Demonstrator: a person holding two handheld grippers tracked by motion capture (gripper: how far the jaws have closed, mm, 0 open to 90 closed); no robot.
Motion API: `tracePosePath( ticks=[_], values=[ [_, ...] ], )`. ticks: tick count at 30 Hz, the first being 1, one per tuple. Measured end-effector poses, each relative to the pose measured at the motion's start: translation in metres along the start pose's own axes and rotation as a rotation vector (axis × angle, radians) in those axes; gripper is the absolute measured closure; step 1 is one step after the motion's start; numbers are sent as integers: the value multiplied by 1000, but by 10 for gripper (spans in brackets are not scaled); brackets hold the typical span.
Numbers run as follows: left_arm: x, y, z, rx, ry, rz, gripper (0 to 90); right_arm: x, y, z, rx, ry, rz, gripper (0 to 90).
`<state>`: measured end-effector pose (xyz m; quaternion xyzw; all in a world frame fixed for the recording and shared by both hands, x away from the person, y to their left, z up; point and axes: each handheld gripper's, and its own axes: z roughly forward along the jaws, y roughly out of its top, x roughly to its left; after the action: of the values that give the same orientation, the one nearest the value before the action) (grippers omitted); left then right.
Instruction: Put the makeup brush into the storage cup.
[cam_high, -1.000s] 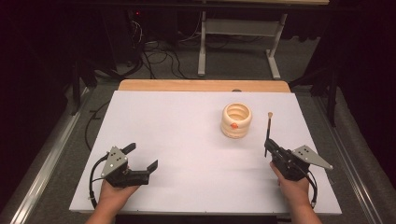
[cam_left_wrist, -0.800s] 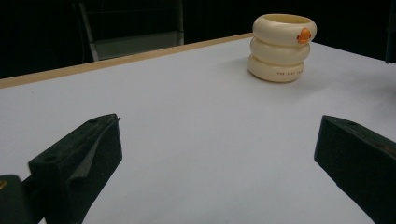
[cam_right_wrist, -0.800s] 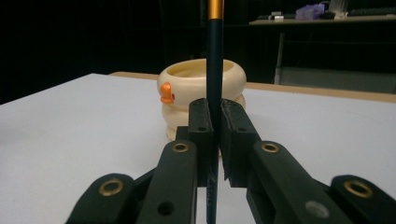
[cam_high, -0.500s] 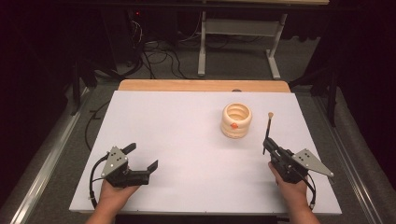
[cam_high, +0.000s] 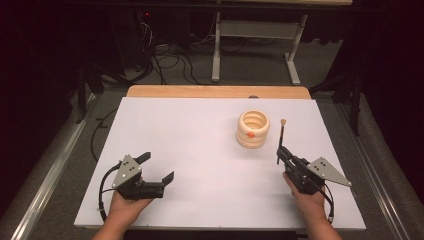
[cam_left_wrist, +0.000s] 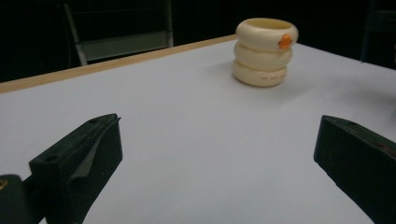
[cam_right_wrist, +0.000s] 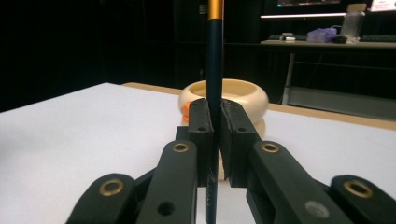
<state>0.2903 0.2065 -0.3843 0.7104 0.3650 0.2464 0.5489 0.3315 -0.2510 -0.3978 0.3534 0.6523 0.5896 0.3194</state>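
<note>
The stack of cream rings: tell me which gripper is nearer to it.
Right. The right gripper, shut on a thin stick, sits just right of the stack of cream rings, slightly nearer the person. The left gripper, open, is far off by the table's near-left edge.

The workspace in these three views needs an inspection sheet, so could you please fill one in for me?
Surface: white board on a table with a wooden far edge.
Job's things: cream ribbed holder with an orange spot, upright right of centre; dark thin stick with an orange-tipped end, upright.
Clutter: nothing seen.
Grippers: left tongs open, low over the board, holding nothing; right tongs shut on the stick, just right of the holder.
Cables: one black cable loops from each gripper; more lie on the floor beyond the table.
Surroundings: dark room, grey floor, a metal table frame behind.
</note>
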Motion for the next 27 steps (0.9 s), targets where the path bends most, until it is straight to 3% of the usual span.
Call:
tracePosePath(
  ticks=[3, 10, 14, 27],
  values=[
    [-6, 12, 10, 0, -25, -14, 28, 6, 7, 7, -4, 19, 1, 858],
    [-17, 37, 36, -23, -65, -37, 47, 22, 21, 24, -18, 71, -61, 858],
    [-27, 49, 52, -22, -79, -17, 65, 28, 25, 33, -24, 88, -84, 858],
    [-40, 66, 81, -25, -101, -54, 116, 42, 19, 45, -15, 162, -94, 857]
  ],
)
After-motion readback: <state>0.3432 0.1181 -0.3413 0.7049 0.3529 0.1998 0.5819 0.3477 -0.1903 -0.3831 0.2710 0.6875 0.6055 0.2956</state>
